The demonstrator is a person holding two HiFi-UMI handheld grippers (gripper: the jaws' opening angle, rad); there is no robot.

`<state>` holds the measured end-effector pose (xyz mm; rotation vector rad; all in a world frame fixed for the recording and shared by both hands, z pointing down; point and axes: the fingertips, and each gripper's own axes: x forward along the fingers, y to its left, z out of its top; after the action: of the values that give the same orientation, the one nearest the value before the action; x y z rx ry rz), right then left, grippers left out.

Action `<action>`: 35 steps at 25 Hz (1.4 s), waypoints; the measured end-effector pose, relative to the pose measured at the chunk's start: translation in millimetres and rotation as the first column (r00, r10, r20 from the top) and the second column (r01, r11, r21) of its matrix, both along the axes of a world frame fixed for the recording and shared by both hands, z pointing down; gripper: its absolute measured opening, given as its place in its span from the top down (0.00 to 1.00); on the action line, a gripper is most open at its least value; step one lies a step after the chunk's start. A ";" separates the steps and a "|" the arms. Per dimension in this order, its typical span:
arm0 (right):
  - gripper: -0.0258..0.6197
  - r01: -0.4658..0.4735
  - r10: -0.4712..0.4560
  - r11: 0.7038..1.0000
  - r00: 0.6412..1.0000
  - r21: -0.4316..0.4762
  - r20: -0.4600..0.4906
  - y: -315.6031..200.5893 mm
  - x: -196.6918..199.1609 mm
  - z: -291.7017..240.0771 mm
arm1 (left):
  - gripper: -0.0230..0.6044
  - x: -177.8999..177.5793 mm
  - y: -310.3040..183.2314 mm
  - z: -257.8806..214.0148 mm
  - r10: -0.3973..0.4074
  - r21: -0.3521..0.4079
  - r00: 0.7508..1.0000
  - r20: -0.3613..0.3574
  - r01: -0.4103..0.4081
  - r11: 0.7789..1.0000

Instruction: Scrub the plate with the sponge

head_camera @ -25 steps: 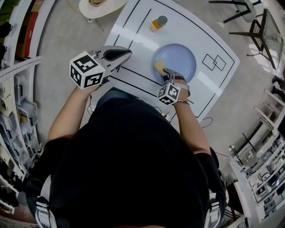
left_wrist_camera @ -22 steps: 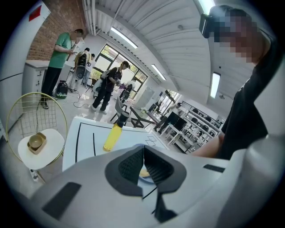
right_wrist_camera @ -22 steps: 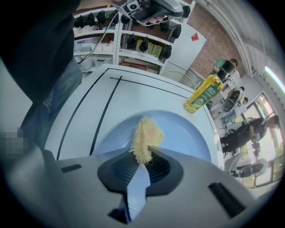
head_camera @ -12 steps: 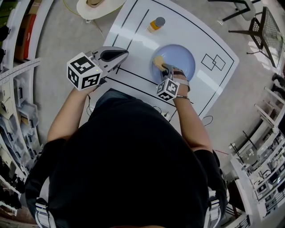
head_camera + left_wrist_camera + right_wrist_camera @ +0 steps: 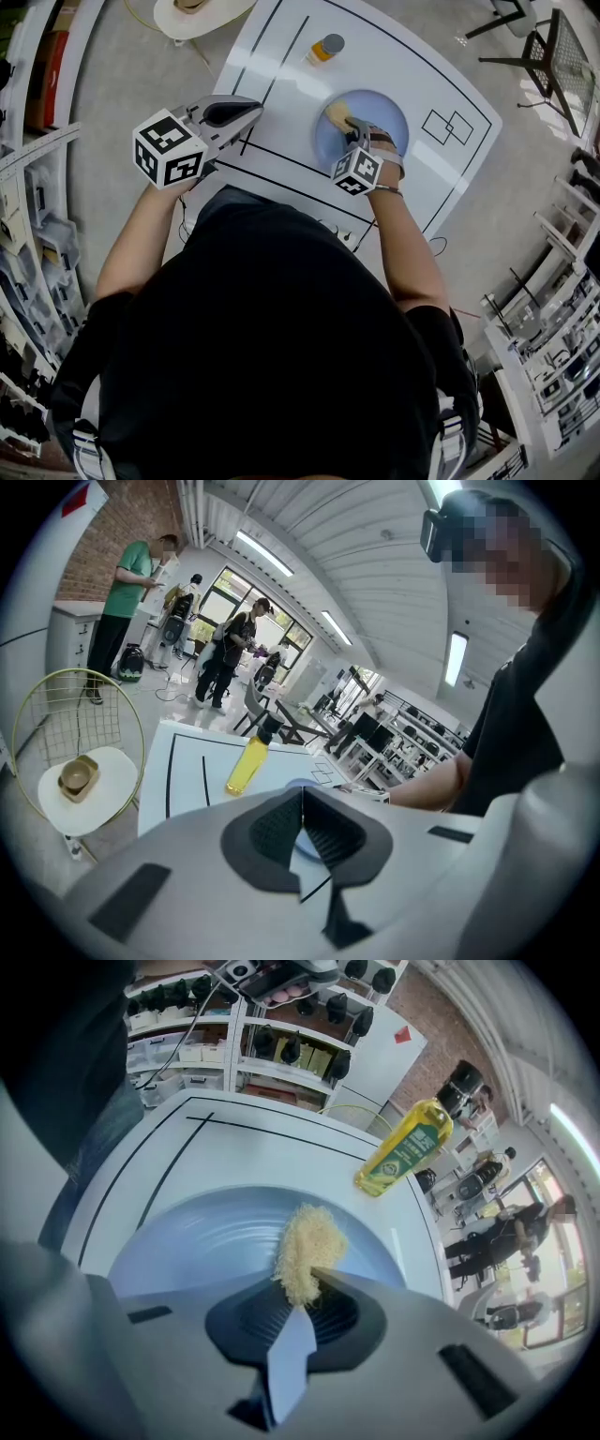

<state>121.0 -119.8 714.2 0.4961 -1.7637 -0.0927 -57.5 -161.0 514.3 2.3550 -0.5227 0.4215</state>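
I judge scrubbing under way, unfinished: my right gripper [image 5: 348, 127] clamps the sponge [image 5: 307, 1249] against the plate [image 5: 202, 1241], while my left gripper [image 5: 251, 112] hangs closed and empty, left of the plate.

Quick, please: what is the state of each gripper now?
Left gripper: jaws closed, holding nothing.
Right gripper: jaws closed on the sponge, over the plate.

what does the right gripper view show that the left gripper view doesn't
Only the right gripper view: the right gripper pinching the yellow sponge on the blue plate, whose whole inside shows. Only the left gripper view: the left gripper, jaws together on nothing, and a tan bowl on a round white seat. Both: the yellow bottle on the white table.
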 end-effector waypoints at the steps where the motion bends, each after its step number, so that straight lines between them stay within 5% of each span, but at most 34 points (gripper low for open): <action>1: 0.91 -0.010 0.010 1.000 1.000 0.001 -0.002 -3.6 2.8 0.8 | 0.95 -0.2 -0.6 1.7 0.000 -0.002 1.000 0.002 0.000 1.000; 35: 0.91 -0.258 0.255 0.966 0.958 -0.002 -0.129 -14.4 107.5 3.3 | 0.95 35.0 8.1 2.5 0.067 -0.009 0.998 -0.012 -0.067 0.998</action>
<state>228.5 -134.2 717.5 0.6869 -1.5606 0.0734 -22.4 -152.9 516.8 2.3693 -0.4363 0.4391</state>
